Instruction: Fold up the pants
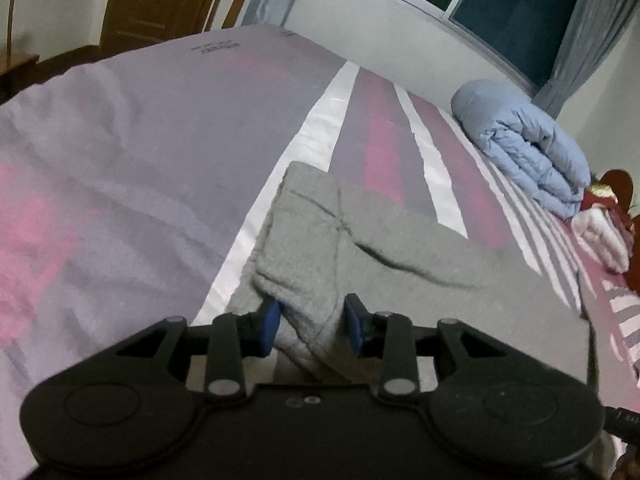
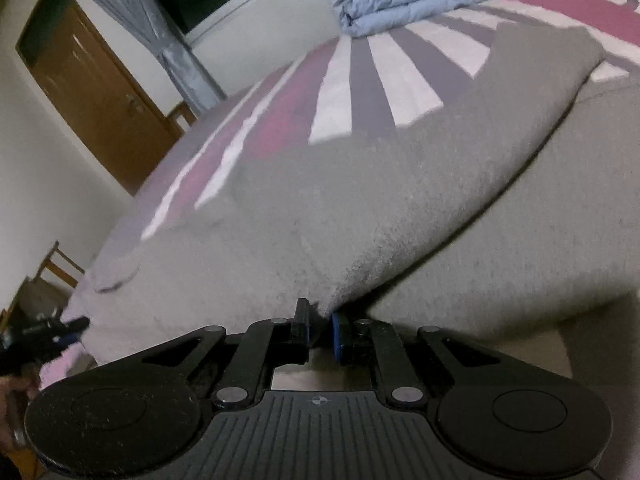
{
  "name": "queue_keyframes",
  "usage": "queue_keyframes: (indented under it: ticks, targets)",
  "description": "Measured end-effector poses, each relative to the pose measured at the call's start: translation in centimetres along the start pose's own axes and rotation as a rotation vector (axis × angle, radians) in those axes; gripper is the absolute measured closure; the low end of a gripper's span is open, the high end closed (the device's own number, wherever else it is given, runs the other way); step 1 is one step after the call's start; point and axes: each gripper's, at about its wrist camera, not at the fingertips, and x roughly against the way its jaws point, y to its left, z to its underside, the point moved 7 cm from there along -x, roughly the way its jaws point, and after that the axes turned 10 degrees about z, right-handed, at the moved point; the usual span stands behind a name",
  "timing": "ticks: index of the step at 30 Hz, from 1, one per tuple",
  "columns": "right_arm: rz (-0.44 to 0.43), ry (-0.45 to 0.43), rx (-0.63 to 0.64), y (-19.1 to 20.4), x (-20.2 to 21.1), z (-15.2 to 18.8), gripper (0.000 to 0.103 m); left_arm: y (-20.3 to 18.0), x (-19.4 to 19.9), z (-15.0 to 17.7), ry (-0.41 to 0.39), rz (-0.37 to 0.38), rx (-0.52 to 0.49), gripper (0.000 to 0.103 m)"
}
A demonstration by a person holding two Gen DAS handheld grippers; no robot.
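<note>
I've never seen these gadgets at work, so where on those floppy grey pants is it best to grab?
Judging by the pictures, at an outer edge, coming in low from the near side of the bed. The grey pants lie flat; only a raised hem fits between fingers, as the left gripper and right gripper show.

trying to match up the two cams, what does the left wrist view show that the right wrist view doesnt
Only the left wrist view shows the left gripper from behind, its jaws apart around a bunched fold of the grey pants, plus a red and white bundle at the far right of the bed.

Only the right wrist view shows the right gripper with jaws nearly closed on a pants edge, lifting one layer over another, and the left gripper seen from outside at the far left.

Both share the striped bedspread, blue quilt, window, curtain and wooden door.
</note>
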Motion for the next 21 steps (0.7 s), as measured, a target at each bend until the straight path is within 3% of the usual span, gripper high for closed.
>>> queue_keyframes:
  ticks: [4,7,11,16,17,18,19,21]
  targets:
    - [-0.011,-0.055,-0.025,-0.2,2.4,-1.0,0.092,-0.1,1.5,-0.3,-0.035,-0.054,0.005,0.058]
    - [0.007,-0.134,-0.013,-1.0,5.1,-2.3,0.092,-1.7,3.5,-0.3,-0.080,-0.117,-0.054,0.056]
    - [0.056,-0.192,-0.048,-2.8,6.7,-4.8,0.092,-6.9,3.7,1.0,-0.112,-0.139,-0.139,0.037]
    - [0.158,-0.212,-0.046,-4.0,5.6,-7.7,0.088,-14.5,-0.2,3.7,-0.125,-0.139,-0.287,0.031]
    - [0.183,-0.211,-0.036,-4.2,5.1,-8.3,0.077,-15.5,-1.1,4.1,-0.119,-0.160,-0.317,0.031]
    - [0.214,-0.206,-0.028,-4.5,4.7,-8.9,0.058,-16.1,-1.9,4.5,-0.115,-0.176,-0.340,0.031]
    - [0.233,-0.204,-0.023,-4.6,4.1,-9.6,0.052,-16.4,-2.7,5.0,-0.107,-0.192,-0.355,0.030]
    - [0.255,-0.210,0.009,-4.5,3.0,-10.9,0.050,-16.4,-4.0,6.2,-0.071,-0.210,-0.371,0.029]
